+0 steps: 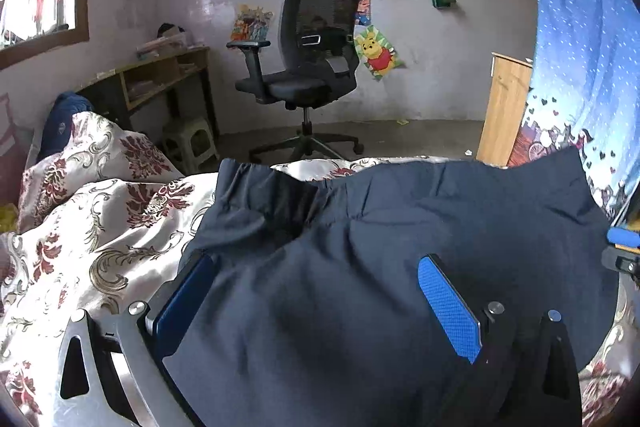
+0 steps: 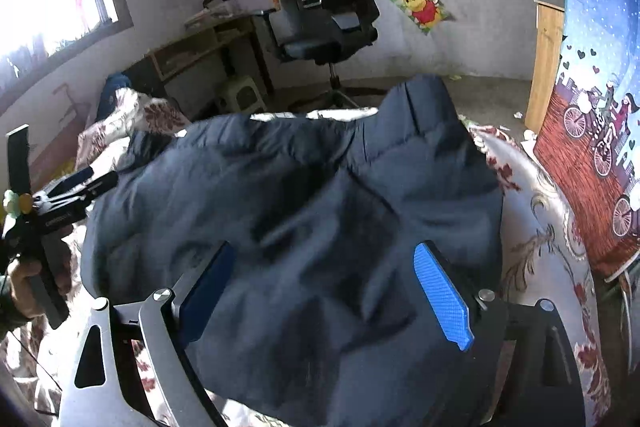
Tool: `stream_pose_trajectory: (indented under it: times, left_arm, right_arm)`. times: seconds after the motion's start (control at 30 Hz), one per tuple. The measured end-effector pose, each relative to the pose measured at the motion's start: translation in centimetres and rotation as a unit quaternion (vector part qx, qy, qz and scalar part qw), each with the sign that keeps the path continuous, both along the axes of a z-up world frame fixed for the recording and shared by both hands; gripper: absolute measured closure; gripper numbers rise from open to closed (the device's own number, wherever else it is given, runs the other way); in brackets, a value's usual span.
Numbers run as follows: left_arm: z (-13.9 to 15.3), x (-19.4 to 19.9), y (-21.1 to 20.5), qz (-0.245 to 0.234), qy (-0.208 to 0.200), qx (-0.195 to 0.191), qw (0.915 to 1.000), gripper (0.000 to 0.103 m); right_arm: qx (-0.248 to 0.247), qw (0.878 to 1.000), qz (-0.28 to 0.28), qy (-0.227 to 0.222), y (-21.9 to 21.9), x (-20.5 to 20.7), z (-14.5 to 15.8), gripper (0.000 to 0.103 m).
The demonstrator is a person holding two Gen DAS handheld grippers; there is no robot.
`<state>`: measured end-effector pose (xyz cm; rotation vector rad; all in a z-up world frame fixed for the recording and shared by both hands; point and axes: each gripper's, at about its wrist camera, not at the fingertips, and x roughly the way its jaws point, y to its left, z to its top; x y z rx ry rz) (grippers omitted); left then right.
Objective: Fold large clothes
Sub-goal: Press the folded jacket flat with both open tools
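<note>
Dark navy trousers (image 1: 380, 227) lie spread on a floral bed cover (image 1: 100, 227), the elastic waistband at the far edge. My left gripper (image 1: 316, 263) is open, just above the cloth, its blue pads (image 1: 448, 307) wide apart over the trousers' near part. In the right wrist view the same trousers (image 2: 300, 187) lie rumpled, one corner raised at the far right. My right gripper (image 2: 324, 259) is open over them, its pads (image 2: 440, 295) apart. The left gripper's body shows at the left edge of that view (image 2: 60, 203), held by a hand.
Past the bed's far edge stand a black office chair (image 1: 316, 67), a wooden desk (image 1: 160, 75) and a green plastic stool (image 1: 192, 143). A blue patterned curtain (image 1: 580, 47) hangs on the right beside a wooden cabinet (image 1: 504, 107). A window is at the left.
</note>
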<state>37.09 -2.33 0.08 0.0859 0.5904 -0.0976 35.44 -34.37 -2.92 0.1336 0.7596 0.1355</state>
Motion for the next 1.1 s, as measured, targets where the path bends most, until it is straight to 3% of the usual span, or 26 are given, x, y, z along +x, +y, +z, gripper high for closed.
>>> stream_pose_trajectory:
  times: [0.23,0.53,0.9,1.1]
  left_arm:
    - [-1.1,-4.4,-0.2,-0.046,-0.022,0.015,0.9986,0.0]
    - [-3.8,-6.0,-1.9,-0.106,0.031,0.035,0.9933,0.0]
    - [-4.7,-4.0,-1.8,-0.087,0.057,0.019,0.9944,0.0]
    - [-4.5,-2.2,-2.4,-0.077,0.073,0.027,0.994,0.0]
  right_arm:
    - [-0.05,0.998,-0.01,0.025,1.5,-1.2,-0.7,0.014]
    - [-0.106,0.994,0.008,0.042,3.8,-1.9,-1.2,0.014]
    - [-0.077,0.995,0.005,0.058,3.6,-1.0,-3.2,0.013]
    - [-0.07,0.996,0.009,0.047,3.0,0.5,-4.8,0.003]
